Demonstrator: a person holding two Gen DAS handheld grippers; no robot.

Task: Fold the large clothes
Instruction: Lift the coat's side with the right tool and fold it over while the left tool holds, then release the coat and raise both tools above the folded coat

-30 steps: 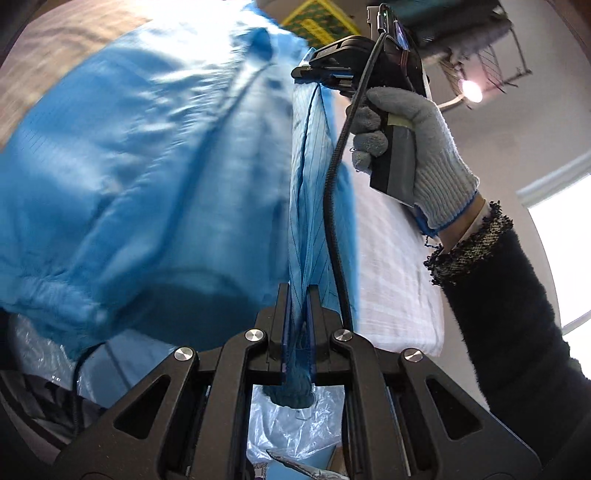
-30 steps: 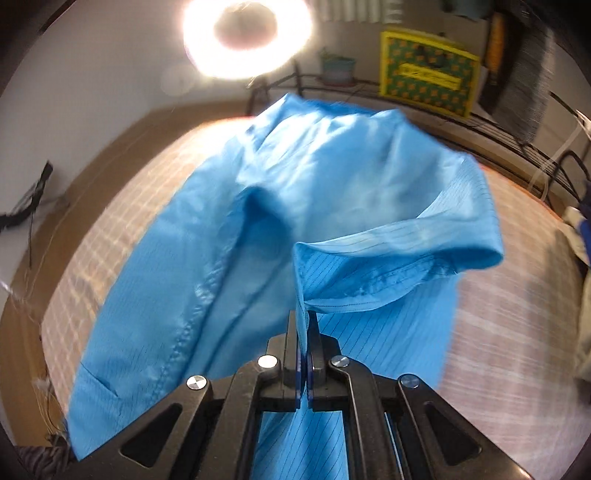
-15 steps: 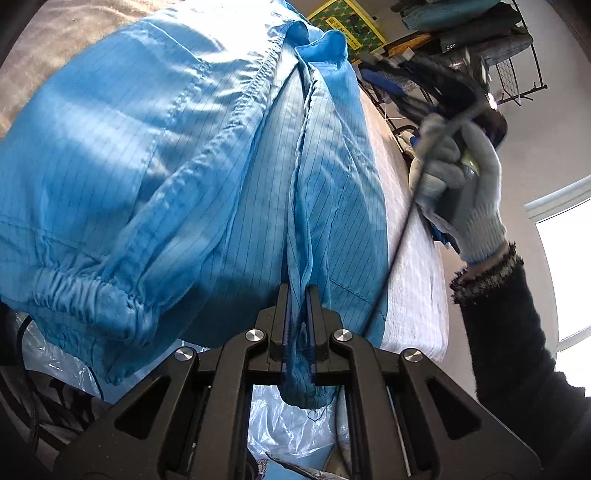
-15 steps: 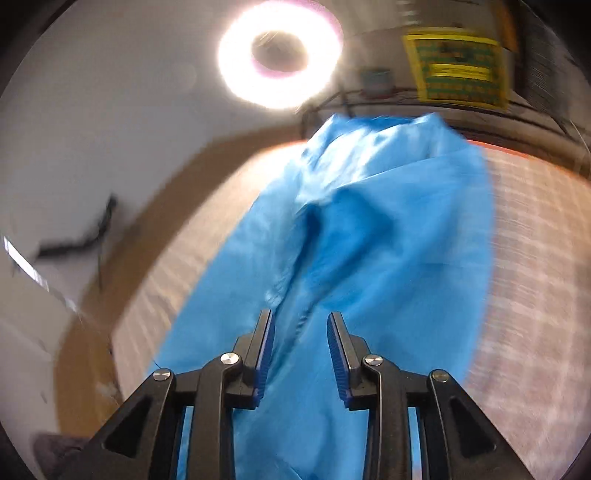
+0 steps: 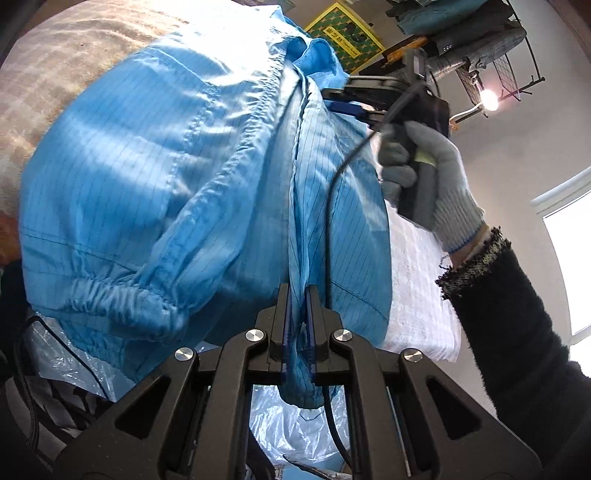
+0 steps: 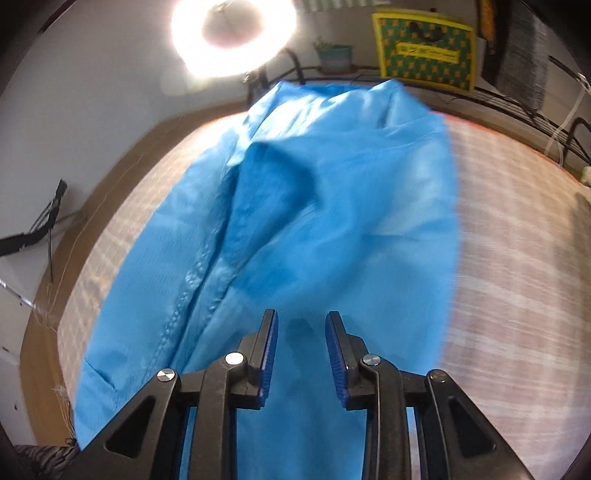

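A large blue pinstriped garment (image 5: 177, 192) lies spread on the checked bed (image 5: 62, 70). My left gripper (image 5: 297, 325) is shut on a bunched edge of it near the bed's edge. The right gripper (image 5: 354, 101), held in a grey-gloved hand, hovers at the garment's far side in the left wrist view. In the right wrist view the garment (image 6: 314, 221) lies folded over itself on the bed (image 6: 517, 258), and my right gripper (image 6: 301, 343) is open and empty just above it.
A bright ring light (image 6: 232, 33), a yellow patterned board (image 6: 424, 51) and a wire rack (image 6: 524, 103) stand beyond the bed. Clear plastic bags (image 5: 295, 424) lie below the bed's edge. A wooden floor strip (image 6: 107, 184) runs along the left.
My right gripper has opened and let go of the garment's edge, which has dropped onto the bed. My left gripper has kept its hold.
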